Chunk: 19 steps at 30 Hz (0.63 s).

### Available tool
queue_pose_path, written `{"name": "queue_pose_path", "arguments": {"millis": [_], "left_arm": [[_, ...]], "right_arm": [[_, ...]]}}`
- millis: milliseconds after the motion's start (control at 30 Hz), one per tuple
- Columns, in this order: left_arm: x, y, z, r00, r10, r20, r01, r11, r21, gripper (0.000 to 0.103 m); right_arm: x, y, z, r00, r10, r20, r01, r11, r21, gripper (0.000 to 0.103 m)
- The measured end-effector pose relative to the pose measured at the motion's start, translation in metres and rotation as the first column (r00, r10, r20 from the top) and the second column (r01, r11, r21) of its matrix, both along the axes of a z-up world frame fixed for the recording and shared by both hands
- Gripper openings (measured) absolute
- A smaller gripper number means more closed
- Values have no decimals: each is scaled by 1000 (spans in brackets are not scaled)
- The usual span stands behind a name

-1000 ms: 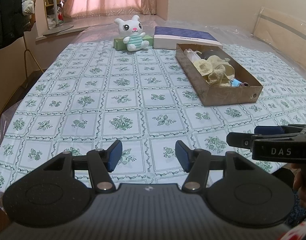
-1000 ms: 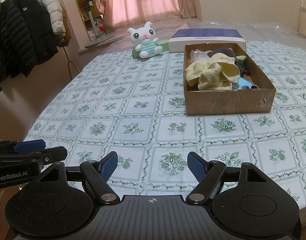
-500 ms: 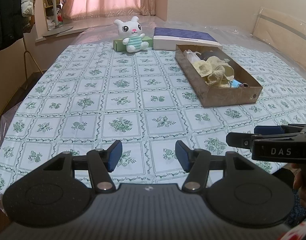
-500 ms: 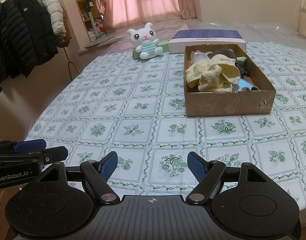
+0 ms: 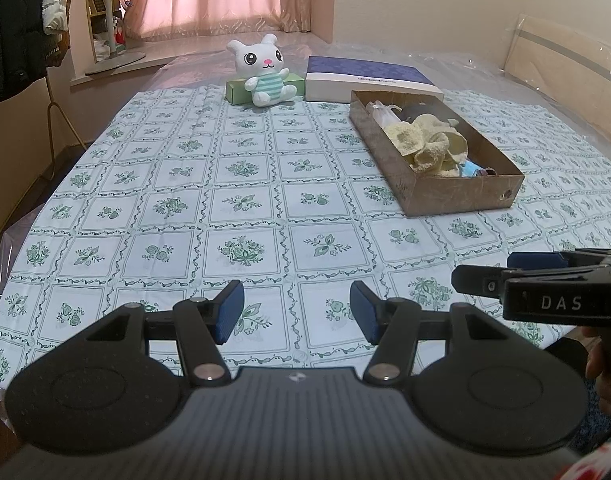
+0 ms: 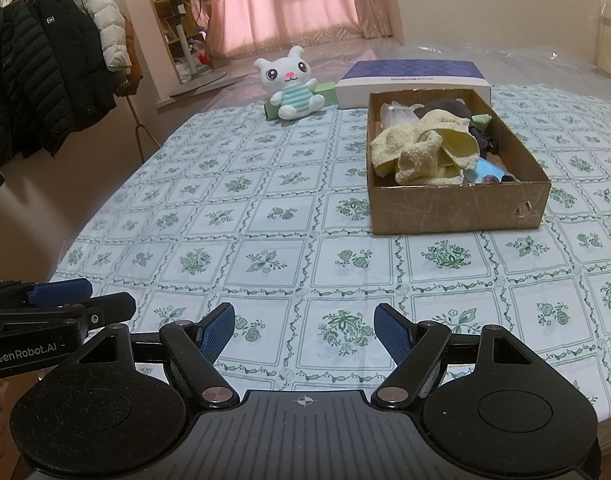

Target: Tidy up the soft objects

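Note:
A brown cardboard box point(image 5: 457, 200) point(image 6: 457, 208) sits right of centre on the flowered cloth. It holds a crumpled pale yellow towel point(image 5: 425, 144) point(image 6: 421, 152), a dark cloth point(image 6: 449, 110) and other small items. A white plush bunny point(image 5: 265, 70) point(image 6: 291, 84) in a striped shirt sits at the far end, leaning on a green box point(image 5: 237, 90). My left gripper point(image 5: 296, 312) hovers open over the near edge with nothing between its fingers. My right gripper point(image 6: 304, 330) stands open beside it, also holding nothing. Both are well short of the box.
A flat blue and white box point(image 5: 369, 76) point(image 6: 413, 78) lies behind the cardboard box. Dark and white jackets point(image 6: 45, 80) hang on a rack at the left. The table drops away at its left and near edges. A wooden headboard point(image 5: 565, 68) wrapped in plastic stands far right.

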State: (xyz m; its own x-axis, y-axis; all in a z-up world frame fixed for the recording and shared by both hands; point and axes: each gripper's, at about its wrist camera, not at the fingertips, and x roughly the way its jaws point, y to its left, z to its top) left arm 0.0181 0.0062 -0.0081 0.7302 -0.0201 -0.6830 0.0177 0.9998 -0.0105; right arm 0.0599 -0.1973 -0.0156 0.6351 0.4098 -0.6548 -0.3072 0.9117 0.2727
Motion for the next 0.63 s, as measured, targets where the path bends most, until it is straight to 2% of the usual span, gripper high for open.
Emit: {"name": "queue_pose_path", "arguments": {"millis": [633], "left_arm": [[3, 1, -5, 1000, 4, -2, -4, 1000, 1, 56]], "right_arm": [[2, -1, -2, 1000, -8, -8, 8, 1000, 2, 76]]}}
